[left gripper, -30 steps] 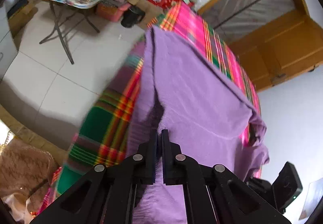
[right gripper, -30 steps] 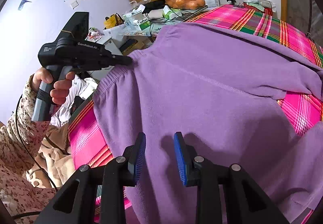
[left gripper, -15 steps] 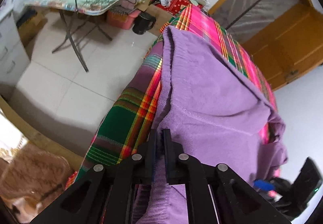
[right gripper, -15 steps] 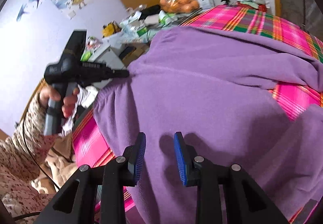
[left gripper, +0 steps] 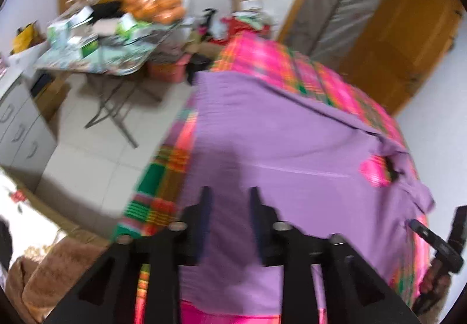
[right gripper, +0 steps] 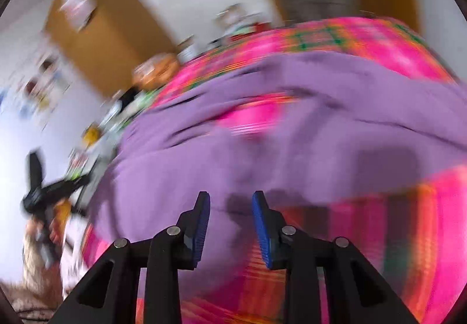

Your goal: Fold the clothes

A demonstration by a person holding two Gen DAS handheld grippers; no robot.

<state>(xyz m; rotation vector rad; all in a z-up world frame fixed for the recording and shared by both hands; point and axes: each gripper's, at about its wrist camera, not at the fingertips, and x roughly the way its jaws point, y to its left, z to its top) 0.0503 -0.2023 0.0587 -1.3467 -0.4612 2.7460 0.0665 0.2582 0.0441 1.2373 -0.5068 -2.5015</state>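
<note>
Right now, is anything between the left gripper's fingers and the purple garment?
Nothing: in the left wrist view the left gripper, jaws just opened, stands apart above the purple garment, gap bare.

Bright, even daylight, soft shadows on the purple garment (left gripper: pixel 292 148), fisheye bending at dark edges — right view badly motion-smeared, left slightly blurred

The right gripper (right gripper: pixel 230 207) hangs at lower centre, blue pads apart and empty, jaws just widened slightly – over a blurred purple garment (right gripper: pixel 292 143) spread on the pink plaid cover (right gripper: pixel 394 221); the left gripper (right gripper: pixel 84 182) shows at far left.
</note>
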